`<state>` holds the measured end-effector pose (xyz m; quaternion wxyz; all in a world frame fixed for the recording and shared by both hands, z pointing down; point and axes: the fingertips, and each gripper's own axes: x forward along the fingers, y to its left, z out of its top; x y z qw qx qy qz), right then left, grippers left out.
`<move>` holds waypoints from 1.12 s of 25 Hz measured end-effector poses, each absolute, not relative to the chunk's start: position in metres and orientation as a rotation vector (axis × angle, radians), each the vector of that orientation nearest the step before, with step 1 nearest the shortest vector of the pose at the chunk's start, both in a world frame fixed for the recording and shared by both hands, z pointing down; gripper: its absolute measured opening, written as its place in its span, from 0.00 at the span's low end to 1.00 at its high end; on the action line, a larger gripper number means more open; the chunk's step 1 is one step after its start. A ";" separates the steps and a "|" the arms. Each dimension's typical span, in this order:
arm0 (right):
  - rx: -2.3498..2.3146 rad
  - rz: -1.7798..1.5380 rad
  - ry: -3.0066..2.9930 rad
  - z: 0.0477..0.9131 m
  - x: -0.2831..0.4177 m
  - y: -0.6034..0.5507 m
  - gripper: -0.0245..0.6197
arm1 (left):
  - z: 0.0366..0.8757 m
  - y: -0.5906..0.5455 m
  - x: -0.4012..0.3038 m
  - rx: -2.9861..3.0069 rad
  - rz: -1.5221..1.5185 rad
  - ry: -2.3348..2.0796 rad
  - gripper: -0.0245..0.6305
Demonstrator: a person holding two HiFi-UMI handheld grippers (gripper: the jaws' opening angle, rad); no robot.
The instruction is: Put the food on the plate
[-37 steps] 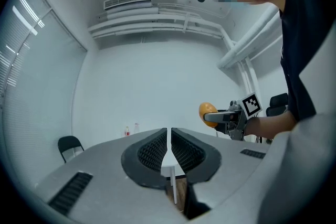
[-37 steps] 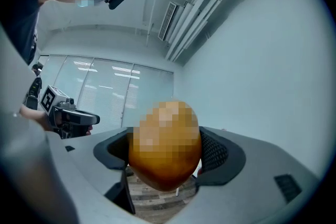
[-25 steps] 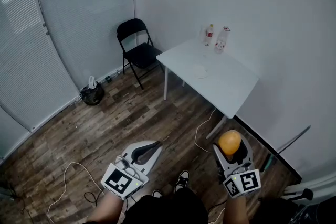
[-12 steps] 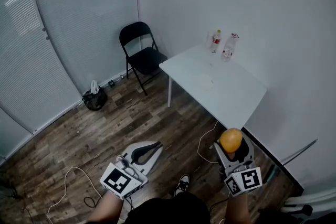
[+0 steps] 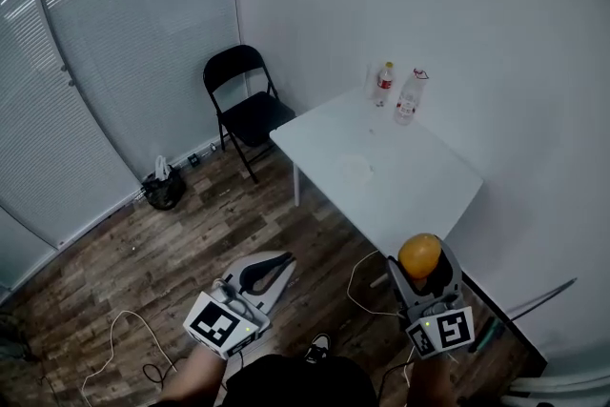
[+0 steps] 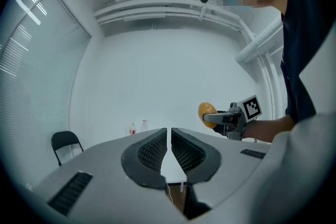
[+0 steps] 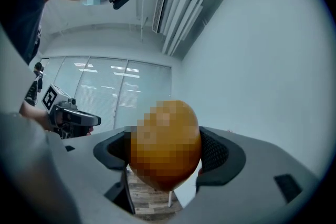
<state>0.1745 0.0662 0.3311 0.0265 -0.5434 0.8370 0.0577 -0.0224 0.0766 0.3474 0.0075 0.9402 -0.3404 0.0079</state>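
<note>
Short of the desk, the orange — round, firm, likely light but slippery — is clamped mid-body by the right fingers; the left fingers are closed, empty.

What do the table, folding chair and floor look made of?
Table: likely laminate or painted board, smooth matt white top.
Folding chair: probably painted metal, thin black tube frame.
Floor: wood or wood-look laminate, brown grained planks.

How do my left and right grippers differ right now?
The left gripper is shut with nothing between its jaws; the right gripper is shut on the orange food. In the head view, the left gripper angles toward the right, while the right gripper points straight ahead toward the table. Both are held close in front of the person.
</note>
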 end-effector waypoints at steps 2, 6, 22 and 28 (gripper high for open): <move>-1.666 0.167 2.578 0.332 0.191 0.052 0.62 | 0.347 0.063 -0.008 2.934 0.025 -1.073 0.10; -1.658 0.129 2.580 0.338 0.214 0.023 0.62 | 0.350 0.036 0.015 2.941 0.039 -1.067 0.10; -1.765 0.112 2.545 0.358 0.220 -0.083 0.62 | 0.369 -0.104 0.027 2.962 0.034 -0.944 0.10; -1.879 0.100 2.490 0.361 0.204 -0.156 0.62 | 0.375 -0.187 0.020 2.970 0.035 -0.816 0.10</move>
